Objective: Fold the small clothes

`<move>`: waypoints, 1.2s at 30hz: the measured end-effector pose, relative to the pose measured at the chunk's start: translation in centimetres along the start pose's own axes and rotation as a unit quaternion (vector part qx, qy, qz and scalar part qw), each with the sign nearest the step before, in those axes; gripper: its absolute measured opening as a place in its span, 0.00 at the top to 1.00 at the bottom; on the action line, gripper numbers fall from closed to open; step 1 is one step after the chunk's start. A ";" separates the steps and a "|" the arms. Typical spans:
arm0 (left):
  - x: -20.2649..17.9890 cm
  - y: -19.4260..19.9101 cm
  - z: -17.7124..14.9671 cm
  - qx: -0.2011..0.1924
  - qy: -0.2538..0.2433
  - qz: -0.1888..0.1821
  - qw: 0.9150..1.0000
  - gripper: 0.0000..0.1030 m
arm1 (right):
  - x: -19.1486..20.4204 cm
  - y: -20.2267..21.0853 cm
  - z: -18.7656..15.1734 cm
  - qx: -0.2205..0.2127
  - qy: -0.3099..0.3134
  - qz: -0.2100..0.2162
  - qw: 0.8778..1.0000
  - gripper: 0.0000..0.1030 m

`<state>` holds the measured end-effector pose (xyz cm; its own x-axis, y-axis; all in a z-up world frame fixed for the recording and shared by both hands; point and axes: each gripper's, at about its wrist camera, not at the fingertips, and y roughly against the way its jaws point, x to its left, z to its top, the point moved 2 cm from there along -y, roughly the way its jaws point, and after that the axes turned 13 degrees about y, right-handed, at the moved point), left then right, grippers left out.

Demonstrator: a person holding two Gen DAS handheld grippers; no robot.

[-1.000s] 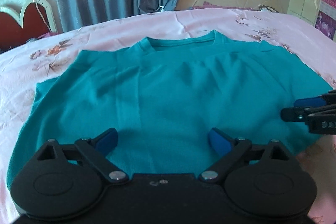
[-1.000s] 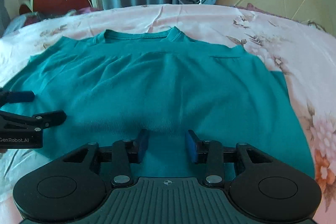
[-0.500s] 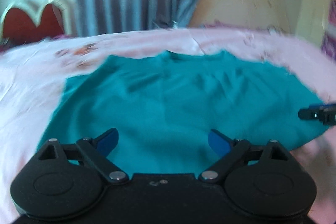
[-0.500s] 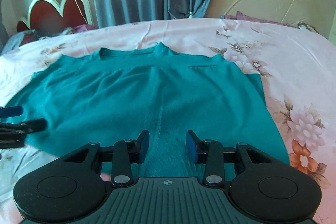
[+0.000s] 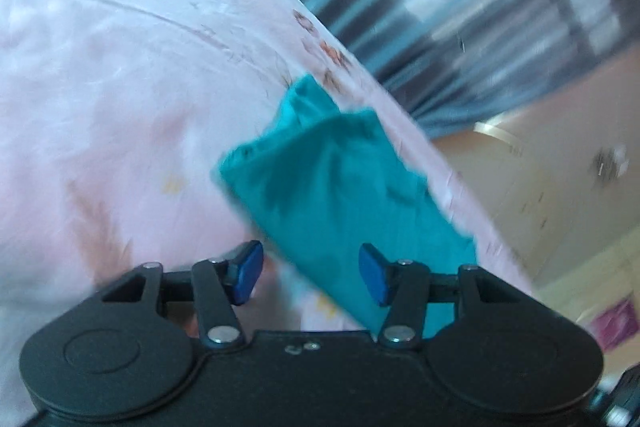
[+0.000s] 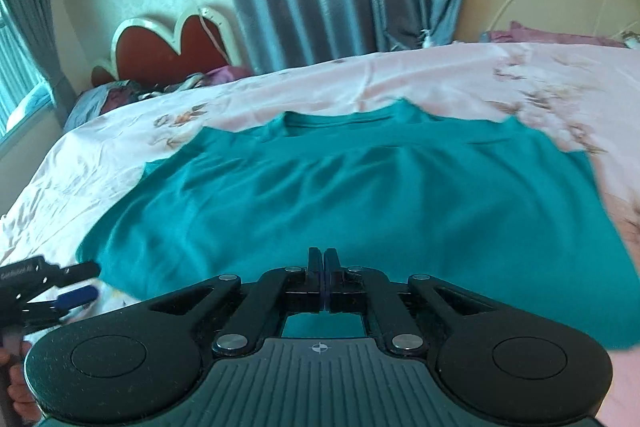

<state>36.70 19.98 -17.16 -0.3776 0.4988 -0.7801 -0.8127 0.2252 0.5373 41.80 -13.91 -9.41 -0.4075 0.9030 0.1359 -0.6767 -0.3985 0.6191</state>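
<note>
One teal shirt point(image 6: 360, 211) lying on one bed point(image 6: 440, 79); two grippers showing: left gripper point(image 6: 76, 281), right gripper point(image 6: 323, 259); one heart headboard point(image 6: 172, 47).

Blurred white lettering, seemingly "GenRobot.AI", runs along the left claw point(image 6: 76, 283) body; nothing else is readable.
</note>
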 end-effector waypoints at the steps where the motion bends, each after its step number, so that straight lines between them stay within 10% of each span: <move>1: 0.1 -0.6 0.4 -0.002 0.014 -0.004 1.000 0.57 | 0.3 -1.0 0.6 0.006 0.000 0.005 1.000 0.98; 5: 0.3 -2.8 2.1 -0.010 0.055 -0.017 0.998 0.66 | 1.2 -4.6 2.1 0.018 -0.001 0.011 1.000 0.98; 8: 0.3 -3.3 2.8 -0.009 0.068 -0.018 0.997 0.93 | 1.2 -6.7 2.5 0.034 -0.007 -0.002 0.999 0.98; 12: -1.5 -0.9 2.9 -0.041 0.053 -0.073 0.995 0.93 | 0.3 -6.7 2.3 0.029 -0.018 -0.008 0.999 0.98; 16: -0.4 -3.4 2.5 -0.016 0.056 -0.001 0.998 0.72 | -0.3 -8.6 1.7 0.059 -0.013 -0.007 0.998 0.99; 31: -4.6 -2.2 1.9 -0.053 -0.016 0.005 0.998 0.93 | -3.6 -8.0 1.1 0.047 -0.033 0.055 0.997 1.00; 36: -12.8 -2.5 -2.0 -0.032 -0.131 -0.033 0.990 0.93 | -10.1 -1.5 0.8 -0.039 -0.125 0.032 0.991 1.00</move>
<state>42.69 11.32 -9.18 -0.2016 0.6859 -0.6992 -0.8612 0.2158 0.4601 47.45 -22.27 -11.10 -0.2929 0.8835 0.3655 -0.7040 -0.4580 0.5429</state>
